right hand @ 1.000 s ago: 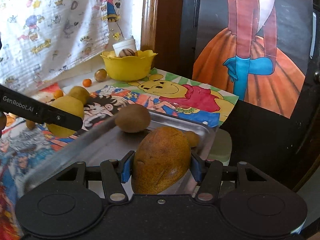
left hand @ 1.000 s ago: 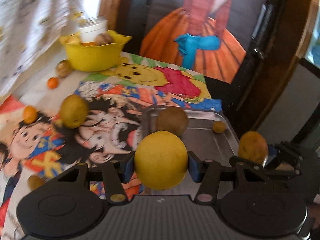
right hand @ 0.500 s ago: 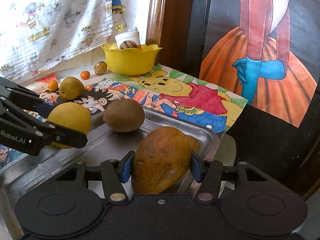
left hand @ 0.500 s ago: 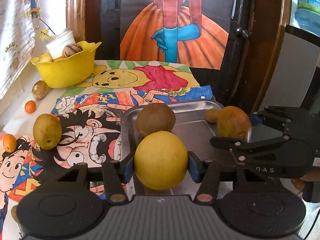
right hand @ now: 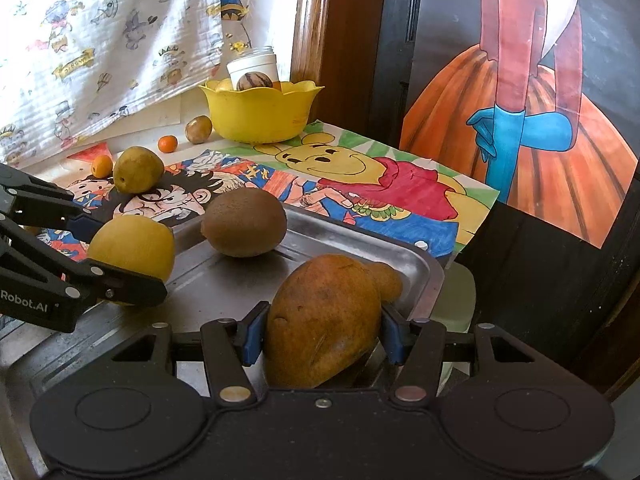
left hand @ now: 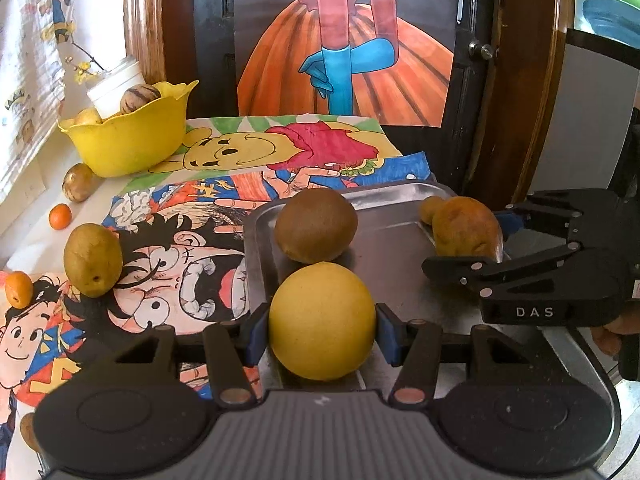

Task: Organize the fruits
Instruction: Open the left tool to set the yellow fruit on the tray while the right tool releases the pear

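Round yellow fruit (left hand: 322,326) and orange-brown mango (right hand: 322,320) over metal tray (right hand: 352,246) (both held), brown kiwi-like fruit (right hand: 244,222) resting inside

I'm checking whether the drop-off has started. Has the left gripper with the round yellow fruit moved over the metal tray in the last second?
Yes. The left gripper, shut on the round yellow fruit, has swung right over the metal tray, toward the brown fruit lying there.

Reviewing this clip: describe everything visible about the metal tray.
The shallow rectangular silver metal tray has rounded corners and a low raised rim, its surface dull and scuffed. It lies flat, partly over the colourful cartoon drawings. A brown kiwi-like fruit and a small tan fruit sit inside it. Two gripped fruits hang over it; whether they touch it is unclear.
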Motion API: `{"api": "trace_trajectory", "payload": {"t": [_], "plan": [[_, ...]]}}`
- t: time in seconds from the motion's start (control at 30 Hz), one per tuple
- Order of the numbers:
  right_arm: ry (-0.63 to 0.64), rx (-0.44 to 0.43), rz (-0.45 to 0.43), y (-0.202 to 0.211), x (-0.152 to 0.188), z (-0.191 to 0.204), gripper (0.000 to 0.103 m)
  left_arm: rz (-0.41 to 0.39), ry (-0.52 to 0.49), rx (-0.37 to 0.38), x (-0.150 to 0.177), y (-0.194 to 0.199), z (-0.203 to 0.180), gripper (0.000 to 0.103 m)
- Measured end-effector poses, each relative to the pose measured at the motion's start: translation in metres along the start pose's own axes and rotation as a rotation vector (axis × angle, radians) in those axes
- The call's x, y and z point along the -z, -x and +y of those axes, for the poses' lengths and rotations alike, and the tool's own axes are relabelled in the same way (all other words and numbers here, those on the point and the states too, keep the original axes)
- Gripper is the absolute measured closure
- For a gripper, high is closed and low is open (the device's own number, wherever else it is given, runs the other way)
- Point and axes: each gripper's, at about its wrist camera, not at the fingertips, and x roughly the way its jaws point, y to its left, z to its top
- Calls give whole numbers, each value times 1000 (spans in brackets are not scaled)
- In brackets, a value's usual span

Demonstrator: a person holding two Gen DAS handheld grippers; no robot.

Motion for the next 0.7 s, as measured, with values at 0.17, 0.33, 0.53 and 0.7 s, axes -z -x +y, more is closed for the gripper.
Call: {"api": "trace_trajectory", "payload": {"t": [0.17,0.33,0.53,0.7], "plan": [[-19,0,-3,1,1,-1,44,9,-10,-15,0,0,-1,44],[-32,6,-26,13,-1,-2,40,-7,6,-16,0,6,2,30],[-50,20,-65,37,-4,1,31,-42,48,-35,-1,27,8,19],[-88,26,-114,67,-9,9,18,-94,139,-68,4,57,18,5]]}}
